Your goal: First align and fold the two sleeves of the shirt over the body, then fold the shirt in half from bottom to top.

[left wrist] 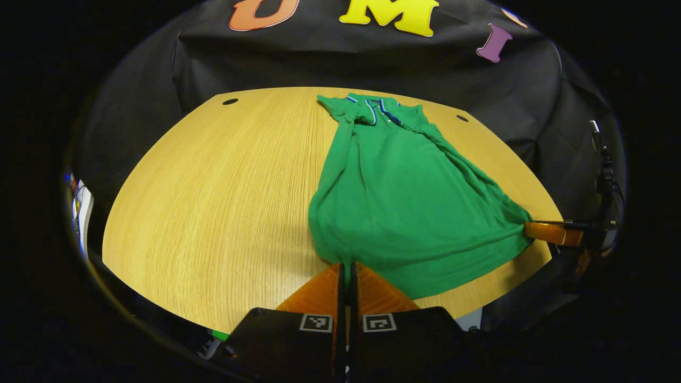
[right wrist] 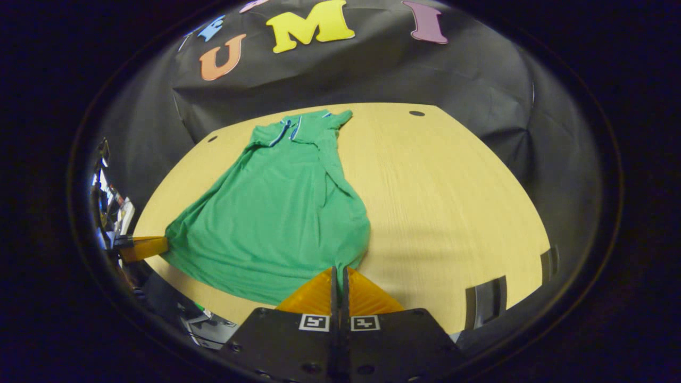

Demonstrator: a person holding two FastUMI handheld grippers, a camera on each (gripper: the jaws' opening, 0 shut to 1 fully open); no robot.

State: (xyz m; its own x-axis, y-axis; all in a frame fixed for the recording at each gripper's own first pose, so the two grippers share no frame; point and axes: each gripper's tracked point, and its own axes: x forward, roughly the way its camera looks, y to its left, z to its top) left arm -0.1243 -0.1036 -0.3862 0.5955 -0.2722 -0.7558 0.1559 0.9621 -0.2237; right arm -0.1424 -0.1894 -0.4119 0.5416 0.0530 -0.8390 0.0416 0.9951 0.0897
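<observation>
The green shirt of soft, wrinkled knit lay lengthwise on the pale wood-grain table, collar at the far edge, sleeves folded in. The left gripper had its jaws pinched together on the near hem corner; the right gripper was clamped likewise on the other corner. Creased black cloth walled the booth.

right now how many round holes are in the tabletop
2: one hole near the far corner left of the shirt, another hole near the far corner to its right.
</observation>
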